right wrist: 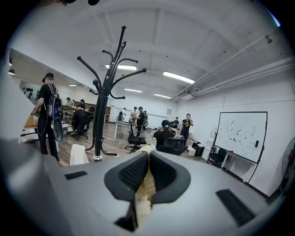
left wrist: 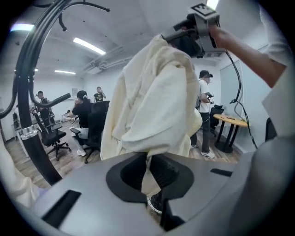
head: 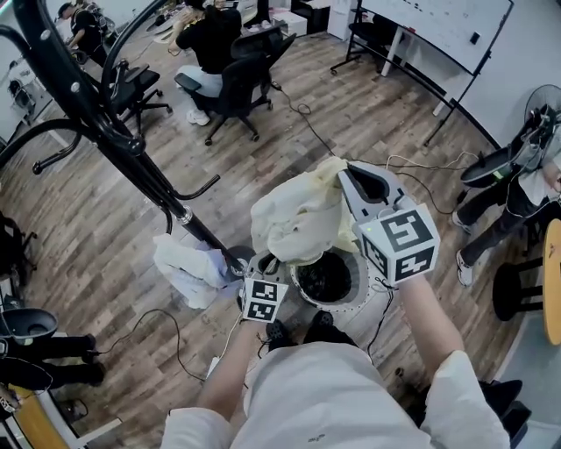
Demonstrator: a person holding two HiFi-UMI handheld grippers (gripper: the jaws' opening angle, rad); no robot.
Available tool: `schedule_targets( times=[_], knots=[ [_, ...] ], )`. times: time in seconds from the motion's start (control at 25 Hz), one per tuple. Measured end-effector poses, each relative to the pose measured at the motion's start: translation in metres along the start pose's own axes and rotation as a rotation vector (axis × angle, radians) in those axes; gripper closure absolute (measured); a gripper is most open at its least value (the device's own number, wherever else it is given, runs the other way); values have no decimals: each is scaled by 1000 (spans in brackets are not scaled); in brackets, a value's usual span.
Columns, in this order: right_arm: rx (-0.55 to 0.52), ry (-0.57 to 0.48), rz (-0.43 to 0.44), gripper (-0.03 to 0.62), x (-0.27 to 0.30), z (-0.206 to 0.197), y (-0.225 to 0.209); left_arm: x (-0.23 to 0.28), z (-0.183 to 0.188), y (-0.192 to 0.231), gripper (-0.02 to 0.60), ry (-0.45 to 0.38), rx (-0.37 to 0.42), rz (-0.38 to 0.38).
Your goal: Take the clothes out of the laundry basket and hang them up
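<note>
A cream garment [head: 298, 219] hangs in the air over the round laundry basket [head: 358, 294], stretched between both grippers. My right gripper [head: 344, 172] is shut on its top edge; in the right gripper view a fold of cream cloth [right wrist: 146, 186] is pinched between the pads of that gripper [right wrist: 146, 177]. Lower down, my left gripper [head: 263, 266] is shut on the hem. The left gripper view shows a strip of the garment [left wrist: 156, 92] running down between that gripper's [left wrist: 150, 173] pads, with the right gripper [left wrist: 193, 32] high above. The basket's inside looks dark.
A black coat rack [head: 131, 149] with curved hooks stands to my left, also seen as the coat rack [right wrist: 103, 101] in the right gripper view. A white cloth [head: 188, 267] lies by its base. People sit on office chairs [head: 232, 83] farther back. A whiteboard [head: 447, 26] stands at the right.
</note>
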State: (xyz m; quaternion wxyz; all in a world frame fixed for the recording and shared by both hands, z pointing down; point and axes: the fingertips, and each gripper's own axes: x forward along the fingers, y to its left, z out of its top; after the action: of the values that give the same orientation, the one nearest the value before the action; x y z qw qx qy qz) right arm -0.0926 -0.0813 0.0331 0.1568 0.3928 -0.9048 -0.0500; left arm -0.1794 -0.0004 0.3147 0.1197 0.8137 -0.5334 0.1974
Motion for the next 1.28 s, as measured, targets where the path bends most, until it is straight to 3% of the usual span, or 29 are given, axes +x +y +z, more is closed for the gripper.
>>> schedule_targets(
  times=[0.32, 0.6, 0.88, 1.08, 1.28],
  knots=[
    [-20, 95, -46, 572, 3, -34, -5, -65, 74, 36, 549, -210, -197, -136],
    [11, 205, -112, 572, 6, -81, -18, -110, 132, 42, 549, -292, -250, -268],
    [9, 266, -77, 568, 6, -121, 0, -148, 177, 35, 549, -413, -373, -402],
    [-7, 286, -27, 565, 14, -138, 27, -167, 201, 36, 549, -474, -461, -434],
    [-17, 263, 66, 557, 19, -141, 60, -176, 217, 54, 549, -524, -551, -373]
  ],
)
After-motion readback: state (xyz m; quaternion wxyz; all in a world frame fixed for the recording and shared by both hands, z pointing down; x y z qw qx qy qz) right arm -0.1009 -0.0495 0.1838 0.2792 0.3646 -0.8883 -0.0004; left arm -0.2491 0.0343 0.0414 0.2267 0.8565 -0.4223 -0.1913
